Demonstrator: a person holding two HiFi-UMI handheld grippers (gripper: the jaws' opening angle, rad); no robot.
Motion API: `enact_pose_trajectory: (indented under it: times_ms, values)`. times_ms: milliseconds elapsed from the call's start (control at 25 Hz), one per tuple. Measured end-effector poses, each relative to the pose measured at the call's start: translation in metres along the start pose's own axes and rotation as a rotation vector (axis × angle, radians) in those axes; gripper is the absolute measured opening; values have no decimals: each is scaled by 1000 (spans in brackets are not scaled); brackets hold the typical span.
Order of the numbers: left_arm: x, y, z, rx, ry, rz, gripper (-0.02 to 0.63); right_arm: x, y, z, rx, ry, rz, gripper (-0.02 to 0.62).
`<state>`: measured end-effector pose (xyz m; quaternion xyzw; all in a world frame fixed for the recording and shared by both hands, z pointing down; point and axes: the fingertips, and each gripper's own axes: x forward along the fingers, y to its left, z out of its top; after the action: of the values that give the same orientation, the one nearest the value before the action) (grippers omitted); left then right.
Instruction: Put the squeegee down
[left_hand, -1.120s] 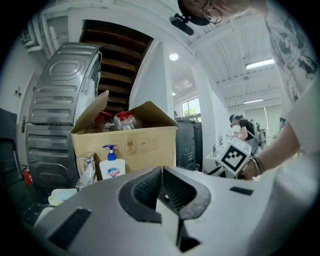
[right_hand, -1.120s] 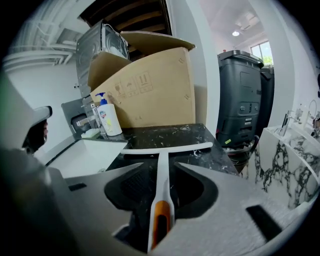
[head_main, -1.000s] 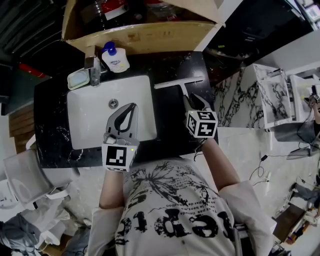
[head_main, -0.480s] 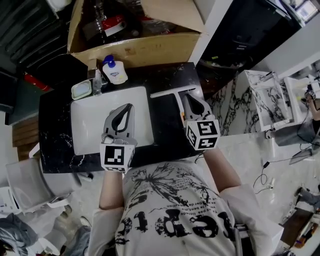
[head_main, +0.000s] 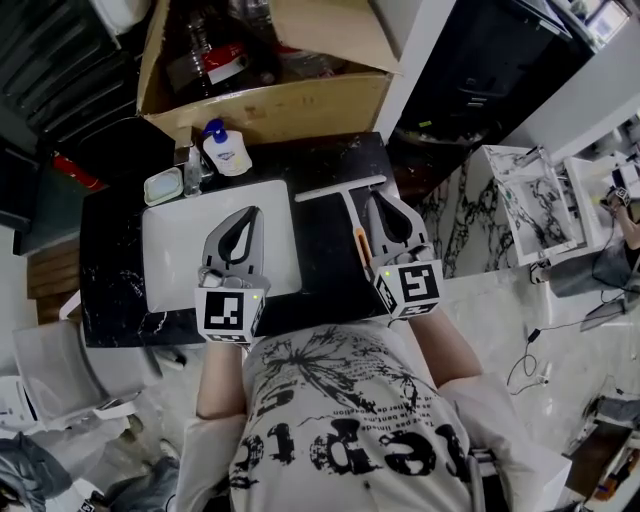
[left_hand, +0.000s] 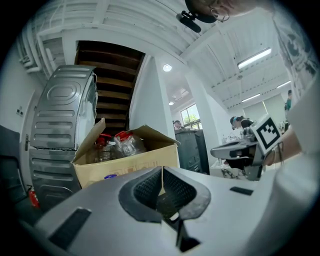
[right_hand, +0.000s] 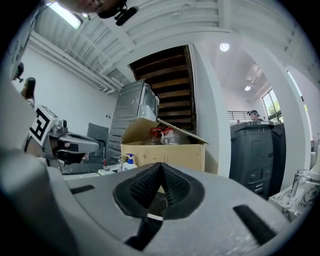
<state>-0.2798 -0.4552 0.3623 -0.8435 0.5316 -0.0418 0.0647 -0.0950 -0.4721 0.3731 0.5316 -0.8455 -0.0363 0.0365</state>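
The squeegee (head_main: 352, 222) lies flat on the black countertop (head_main: 325, 275) just right of the sink, its pale blade toward the back and its orange-marked handle pointing at me. My right gripper (head_main: 384, 196) hovers beside the handle's right side, lifted off it and pointing level; in the right gripper view its jaws (right_hand: 160, 165) are shut with nothing between them. My left gripper (head_main: 247, 212) hangs over the white sink (head_main: 170, 255), and the left gripper view shows its pads (left_hand: 161, 170) closed together, empty.
A soap bottle (head_main: 228, 147), a faucet (head_main: 192, 160) and a soap dish (head_main: 163, 186) stand behind the sink. An open cardboard box (head_main: 270, 105) with bottles sits at the back. A marble ledge (head_main: 540, 200) is to the right.
My right gripper, earlier low at the squeegee's handle, has shut and risen clear of it; the squeegee stays on the counter. The left gripper rose a little over the sink.
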Motion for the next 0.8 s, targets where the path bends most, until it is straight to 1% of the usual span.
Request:
enact_pose_trajectory:
  times_ms: [80,280,600,800]
  values:
    - [-1,-1,1,-1,3,6,11,-2,0,-7,-5,5,9,-8]
    - [-2,-6,0,5,10,16,11,-4,-5,-23,-6,59,15,-9]
    - [0,-9,0,6,16,23,11,-4,-1,-11,-20,31,49,-9]
    - [0,-12,0,-5,44,14,11,-4,3,-10,-12,30,54,-9]
